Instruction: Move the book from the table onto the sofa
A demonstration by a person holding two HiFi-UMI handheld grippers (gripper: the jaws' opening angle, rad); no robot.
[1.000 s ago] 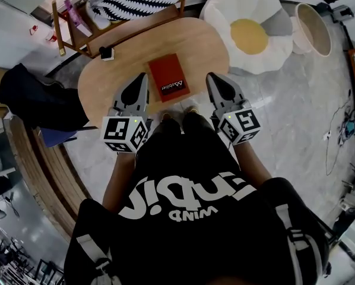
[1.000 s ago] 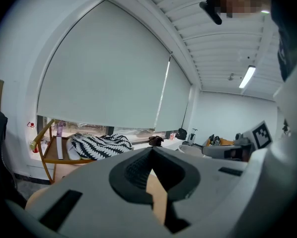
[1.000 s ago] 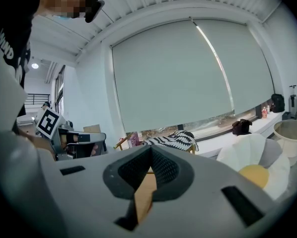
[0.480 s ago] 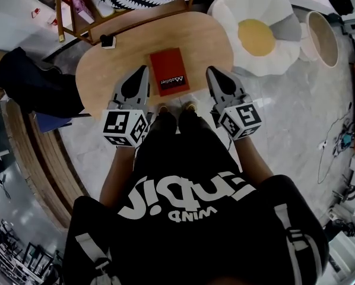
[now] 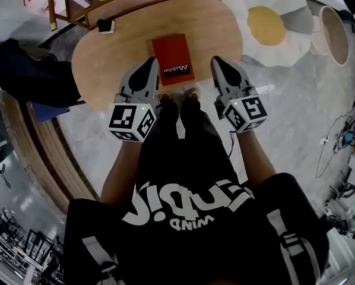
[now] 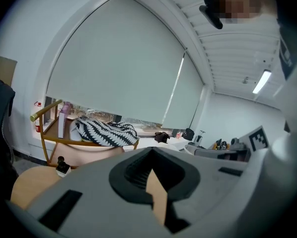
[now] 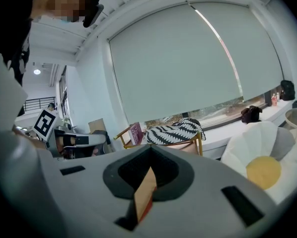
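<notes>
Both grippers have come lower and further over the table's [image 5: 103, 70] near edge since the earlier frames, and the table sits closer in the head view. Nearest, the person's shoes [image 5: 164, 97] show at the table edge between the two arms. Left gripper [image 5: 150, 64] has its jaws pressed together on nothing; its own view shows only a thin slit of tabletop between them. Right gripper [image 5: 218, 62] is likewise closed and empty. Between their tips the red book [image 5: 173, 59] lies flat on the table near its front edge, just beside the left tip, a little apart from the right, touching neither. Further back on the table stands a small black object [image 5: 105, 25]. Beyond the far edge is a wooden chair [image 5: 67, 8] with a striped cushion [image 6: 106, 132], and to the right an egg-shaped cushion [image 5: 266, 25] on the floor, then a basket [image 5: 335, 34].
</notes>
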